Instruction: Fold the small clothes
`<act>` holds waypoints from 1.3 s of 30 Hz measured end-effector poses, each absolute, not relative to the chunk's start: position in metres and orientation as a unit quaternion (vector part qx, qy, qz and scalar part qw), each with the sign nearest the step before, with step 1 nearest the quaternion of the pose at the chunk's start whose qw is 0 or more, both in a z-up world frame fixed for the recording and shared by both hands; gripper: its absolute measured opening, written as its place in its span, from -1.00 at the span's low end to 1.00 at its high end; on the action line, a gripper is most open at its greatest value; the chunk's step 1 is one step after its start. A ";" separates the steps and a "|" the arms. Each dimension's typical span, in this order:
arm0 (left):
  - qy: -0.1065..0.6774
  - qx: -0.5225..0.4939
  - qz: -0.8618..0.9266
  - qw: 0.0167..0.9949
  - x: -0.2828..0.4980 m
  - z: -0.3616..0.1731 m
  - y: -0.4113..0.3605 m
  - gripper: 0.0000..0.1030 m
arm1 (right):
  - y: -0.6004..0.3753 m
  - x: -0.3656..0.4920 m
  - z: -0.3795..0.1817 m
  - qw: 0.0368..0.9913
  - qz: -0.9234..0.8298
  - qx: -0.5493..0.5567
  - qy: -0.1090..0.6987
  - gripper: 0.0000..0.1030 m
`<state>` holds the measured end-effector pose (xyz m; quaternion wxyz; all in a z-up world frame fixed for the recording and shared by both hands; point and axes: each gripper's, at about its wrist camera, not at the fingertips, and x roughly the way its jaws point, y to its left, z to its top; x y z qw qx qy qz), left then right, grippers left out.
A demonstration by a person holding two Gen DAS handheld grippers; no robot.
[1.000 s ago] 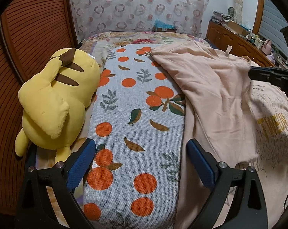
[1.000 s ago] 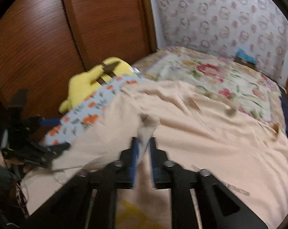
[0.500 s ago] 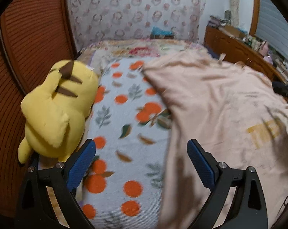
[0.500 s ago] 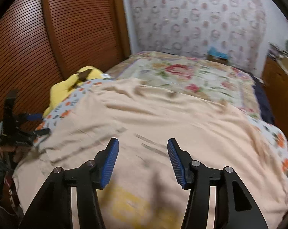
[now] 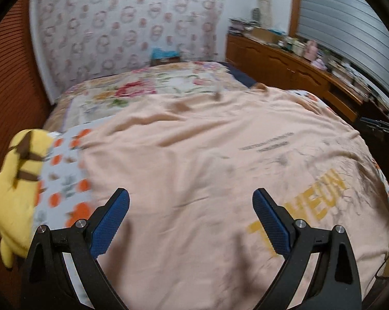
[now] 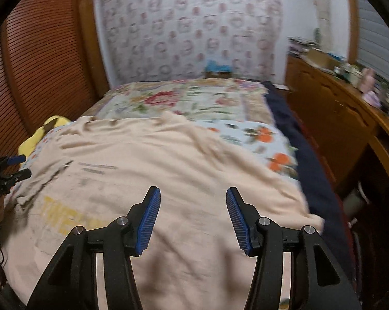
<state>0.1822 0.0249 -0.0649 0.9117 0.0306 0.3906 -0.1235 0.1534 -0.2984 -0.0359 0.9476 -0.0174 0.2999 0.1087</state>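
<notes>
peach shirt (image 6: pixel 168 170) lies spread flat beneath the open right claw (image 6: pixel 193 215).

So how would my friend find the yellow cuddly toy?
Look at the bed, then go to the side next to the brown wooden wall. The yellow cuddly toy lies there on the blanket with oranges, beside the peach shirt. It is the only bright yellow thing with brown stripes.
</notes>
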 end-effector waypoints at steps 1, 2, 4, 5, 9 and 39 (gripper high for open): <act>0.393 0.035 -0.130 0.910 0.185 -0.067 0.017 0.87 | -0.302 0.151 -0.039 0.948 0.100 -0.014 0.301 0.07; 0.398 0.042 -0.137 0.906 0.189 -0.070 0.008 0.87 | -0.307 0.151 -0.043 0.948 0.089 -0.010 0.305 0.07; 0.404 0.053 -0.147 0.901 0.192 -0.073 -0.006 0.87 | -0.310 0.154 -0.047 0.947 0.071 0.000 0.313 0.07; 0.408 0.057 -0.155 0.898 0.195 -0.075 -0.013 0.87 | -0.313 0.154 -0.051 0.946 0.063 0.005 0.318 0.07; 0.418 0.070 -0.168 0.890 0.202 -0.079 -0.026 0.87 | -0.318 0.167 -0.057 0.940 0.042 0.016 0.337 0.07; 0.433 0.092 -0.178 0.879 0.210 -0.089 -0.046 1.00 | -0.364 0.167 -0.046 0.931 0.025 0.028 0.364 -0.89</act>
